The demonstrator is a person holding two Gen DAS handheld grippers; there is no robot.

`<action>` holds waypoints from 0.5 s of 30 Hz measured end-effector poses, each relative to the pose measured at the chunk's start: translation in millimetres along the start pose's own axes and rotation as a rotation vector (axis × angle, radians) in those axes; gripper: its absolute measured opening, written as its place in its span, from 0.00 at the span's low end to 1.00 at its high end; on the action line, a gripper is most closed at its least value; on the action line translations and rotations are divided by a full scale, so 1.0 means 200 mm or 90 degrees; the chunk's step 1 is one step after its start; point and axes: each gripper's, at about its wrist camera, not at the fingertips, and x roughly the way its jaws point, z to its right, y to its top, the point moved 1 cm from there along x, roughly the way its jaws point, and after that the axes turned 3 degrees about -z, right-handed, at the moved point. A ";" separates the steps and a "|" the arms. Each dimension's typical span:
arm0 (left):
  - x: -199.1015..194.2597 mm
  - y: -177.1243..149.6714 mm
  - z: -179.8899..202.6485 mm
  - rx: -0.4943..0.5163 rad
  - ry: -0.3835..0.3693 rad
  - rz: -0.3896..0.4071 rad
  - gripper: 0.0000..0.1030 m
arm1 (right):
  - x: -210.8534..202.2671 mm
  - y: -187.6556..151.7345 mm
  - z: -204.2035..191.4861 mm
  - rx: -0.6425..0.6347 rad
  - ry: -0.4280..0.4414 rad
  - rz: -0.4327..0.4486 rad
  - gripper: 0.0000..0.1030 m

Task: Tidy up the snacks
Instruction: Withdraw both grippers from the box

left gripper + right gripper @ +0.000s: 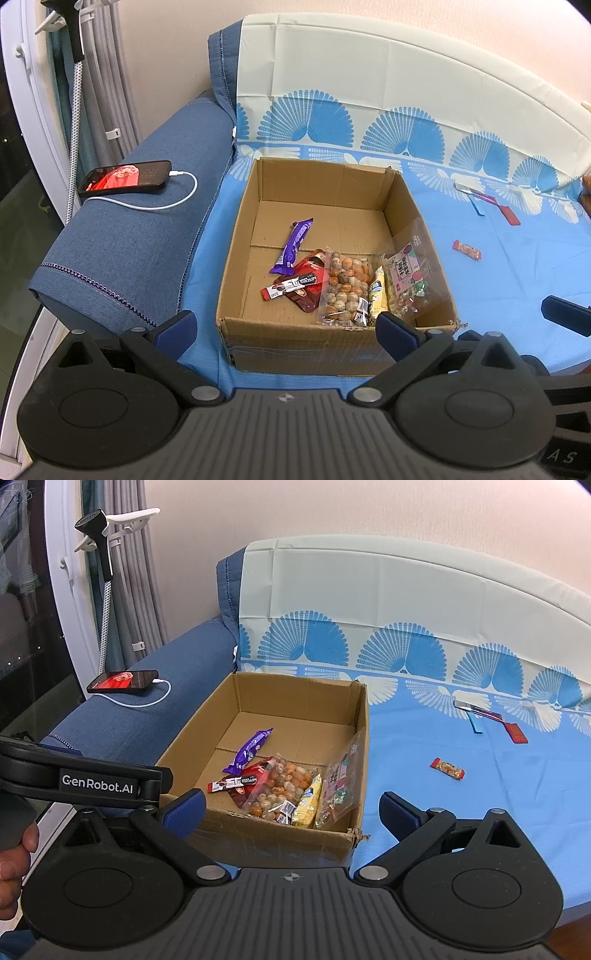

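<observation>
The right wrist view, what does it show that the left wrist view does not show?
Only the right wrist view shows the left gripper's labelled body and the person's hand holding it. Only the left wrist view shows a dark tip of the right gripper at its right edge. Both share the cardboard box with snacks, the small red snack on the blue cloth, and the charging phone.

Pale pink wall [332, 509]; blue sofa armrest [129, 236]; grey curtain [144, 583]; blue fan-print cover [406, 122].
</observation>
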 end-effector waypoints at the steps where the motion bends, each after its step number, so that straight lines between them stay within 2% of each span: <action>1: 0.00 0.00 0.00 0.000 0.001 0.000 1.00 | 0.00 0.00 0.00 0.001 0.000 0.000 0.97; 15: 0.02 0.03 0.07 0.021 0.011 -0.014 1.00 | 0.01 -0.02 0.08 0.032 0.013 0.005 0.97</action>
